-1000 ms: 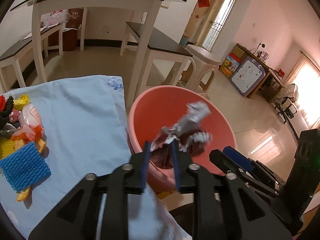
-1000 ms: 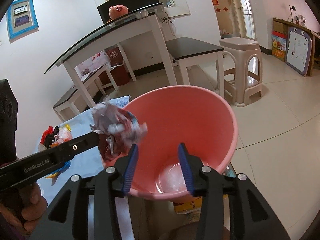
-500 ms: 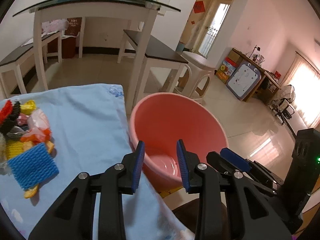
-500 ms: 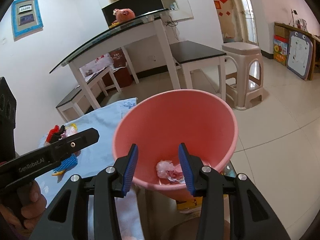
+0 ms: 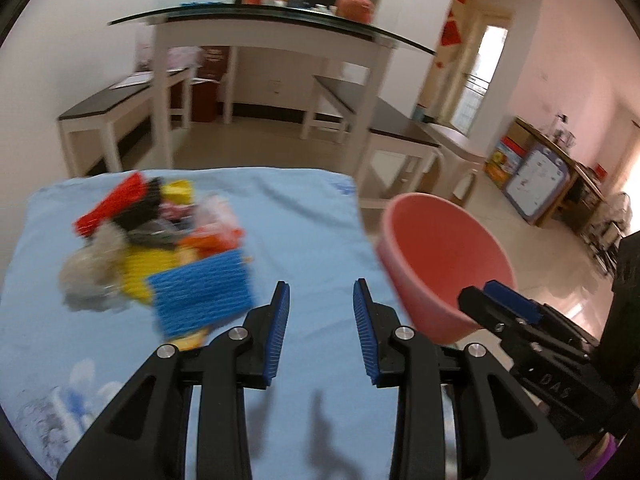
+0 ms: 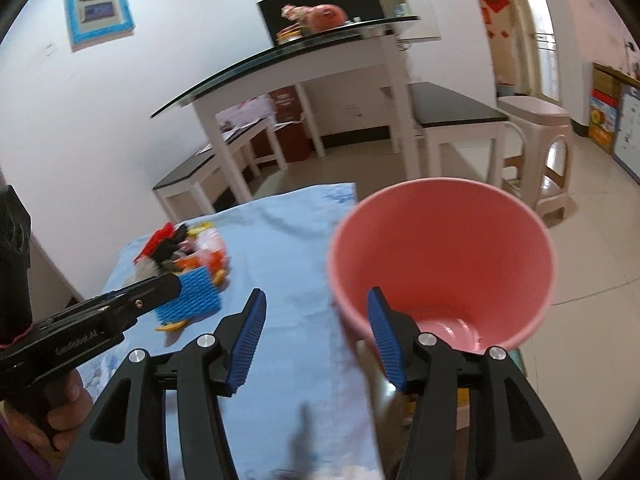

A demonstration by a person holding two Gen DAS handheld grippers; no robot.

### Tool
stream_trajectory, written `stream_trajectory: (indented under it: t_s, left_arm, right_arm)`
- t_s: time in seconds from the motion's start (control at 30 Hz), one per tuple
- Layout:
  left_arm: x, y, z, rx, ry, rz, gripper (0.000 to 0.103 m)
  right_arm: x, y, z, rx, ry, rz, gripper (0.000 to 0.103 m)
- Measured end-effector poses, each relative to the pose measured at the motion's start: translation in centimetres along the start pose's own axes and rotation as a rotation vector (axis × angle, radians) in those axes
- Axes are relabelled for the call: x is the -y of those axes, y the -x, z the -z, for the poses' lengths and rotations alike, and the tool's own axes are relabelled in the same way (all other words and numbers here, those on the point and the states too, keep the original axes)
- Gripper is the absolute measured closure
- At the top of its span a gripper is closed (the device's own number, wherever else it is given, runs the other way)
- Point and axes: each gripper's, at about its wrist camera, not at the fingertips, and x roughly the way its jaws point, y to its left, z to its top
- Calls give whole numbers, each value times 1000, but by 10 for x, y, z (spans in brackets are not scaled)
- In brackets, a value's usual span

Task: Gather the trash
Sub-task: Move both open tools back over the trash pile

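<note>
Left gripper [image 5: 320, 330], black with blue ribbed pads: jaws released, nothing held between them, poised over bare light-blue cloth [image 5: 304, 236] spread on the tabletop. The cloth directly ahead of the pads is unobstructed up to its far edge.

Right gripper [image 6: 316, 338], same build: jaws released and parted wide, nothing held. The left pad is seen over the cloth; the right pad is seen in front of the near wall of the bucket. The cloth's right edge runs between the two pads.

Pile of mixed trash [image 5: 160, 240], blurred: a blue ribbed mesh square [image 5: 202, 294] at the near side, yellow mesh behind it, then orange-and-white wrappers, a grey crumpled wad at the left, red and black pieces at the far side. It is located on the cloth, ahead and to the left of the left gripper, and is touched by neither gripper. In the right wrist view the left gripper's tip overlaps the blue square.

Pink round plastic bucket [image 6: 440, 264]: placed just beyond the cloth's right edge, mouth open. Pale crumpled matter is glimpsed at the bottom, mostly hidden.

Beyond: bare tiled floor [image 6: 600, 240], a white glass-topped table [image 5: 272, 40], dark-topped benches, a beige plastic stool [image 6: 536, 152].
</note>
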Motion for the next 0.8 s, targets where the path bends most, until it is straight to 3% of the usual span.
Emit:
stream_trajectory:
  t_s: [0.5,0.8]
  left_arm:
    - [-127,33,23,23,165,-199,70]
    - [-171,34,-1,58,223,-239,70]
  right_arm:
    - [-70,-38,9,-94,100,-99,48]
    - [-91,-67,1,-121,127,-133,48]
